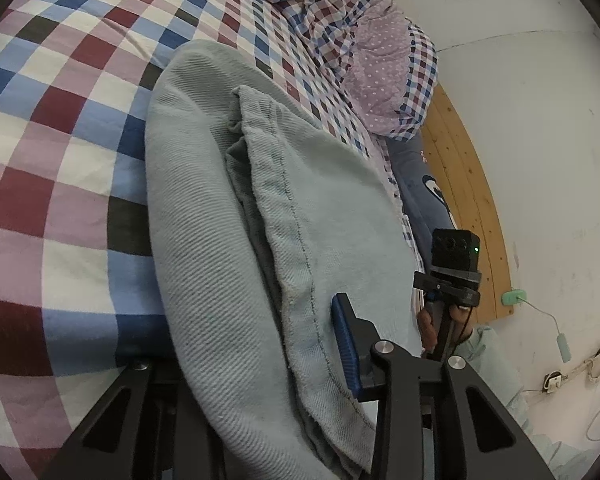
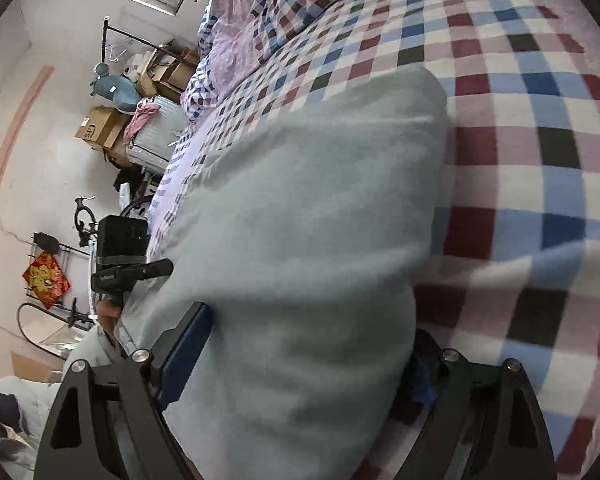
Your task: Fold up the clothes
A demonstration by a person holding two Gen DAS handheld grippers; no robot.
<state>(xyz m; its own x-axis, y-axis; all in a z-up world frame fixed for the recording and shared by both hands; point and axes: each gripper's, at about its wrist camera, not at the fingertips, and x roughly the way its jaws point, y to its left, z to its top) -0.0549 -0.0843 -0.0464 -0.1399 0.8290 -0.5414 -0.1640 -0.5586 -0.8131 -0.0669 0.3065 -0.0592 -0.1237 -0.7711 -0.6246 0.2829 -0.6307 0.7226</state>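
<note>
A pale green folded garment [image 1: 204, 200] lies on the checked bedspread [image 1: 52, 128], its stitched hem [image 1: 296, 216] running along the upper layer. My left gripper [image 1: 260, 340] is closed on the near end of the stack. The blue pad [image 1: 346, 348] presses its right side and the other finger is hidden under the cloth. In the right wrist view the same garment [image 2: 308, 200] fills the gap of my right gripper [image 2: 308, 328], which stands wide open around it. Its left pad [image 2: 184, 356] stands beside the fabric without pinching it. Each view shows the other gripper in a hand at the bed's edge.
A bunched checked quilt [image 1: 332, 4] and a lilac dotted pillow [image 1: 384, 80] lie at the head of the bed by a wooden headboard [image 1: 472, 200]. Beyond the bed's edge stand cardboard boxes [image 2: 100, 128], a clothes rack [image 2: 140, 36] and a bicycle [image 2: 72, 312].
</note>
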